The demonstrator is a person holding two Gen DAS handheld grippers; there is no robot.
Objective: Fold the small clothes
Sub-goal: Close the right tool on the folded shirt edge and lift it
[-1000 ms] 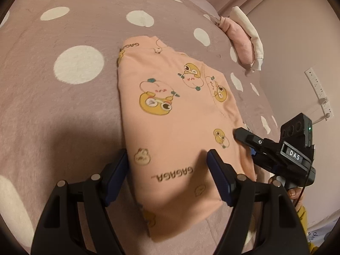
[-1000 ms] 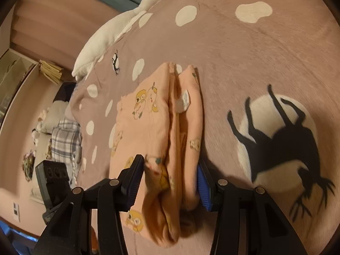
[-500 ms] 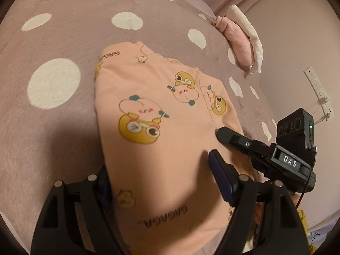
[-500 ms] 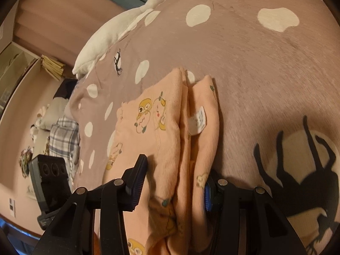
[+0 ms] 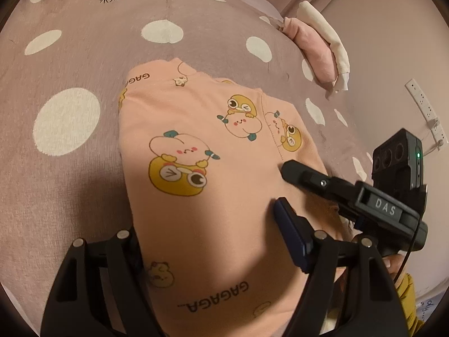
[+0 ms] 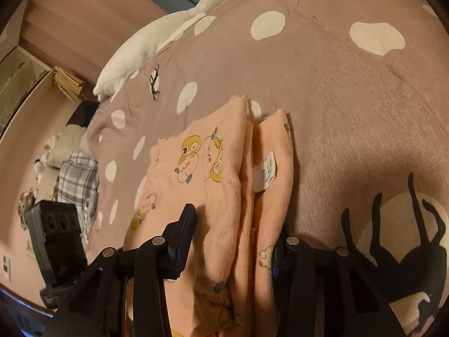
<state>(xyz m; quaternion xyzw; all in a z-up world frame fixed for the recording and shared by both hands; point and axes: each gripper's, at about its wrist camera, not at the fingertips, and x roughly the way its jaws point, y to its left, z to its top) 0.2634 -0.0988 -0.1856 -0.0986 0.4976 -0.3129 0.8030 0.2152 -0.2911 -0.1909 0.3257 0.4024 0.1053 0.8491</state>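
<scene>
A folded peach garment printed with cartoon ducks and "GAGAGA" lies on the dotted bedspread. My left gripper is open, its fingers straddling the garment's near end, the left finger tucked under the edge. In the right wrist view the garment shows its stacked layers and a white care label. My right gripper is open, one finger on top of the fold and one beside it. The right gripper also shows in the left wrist view.
A white goose plush lies at the bed's far side. A folded pink and white cloth sits at the bed's edge near the wall. A plaid cloth and a wall power strip lie beyond the bed.
Both grippers have slid farther forward over the garment, which now fills more of each view. Their jaws have stayed open.
</scene>
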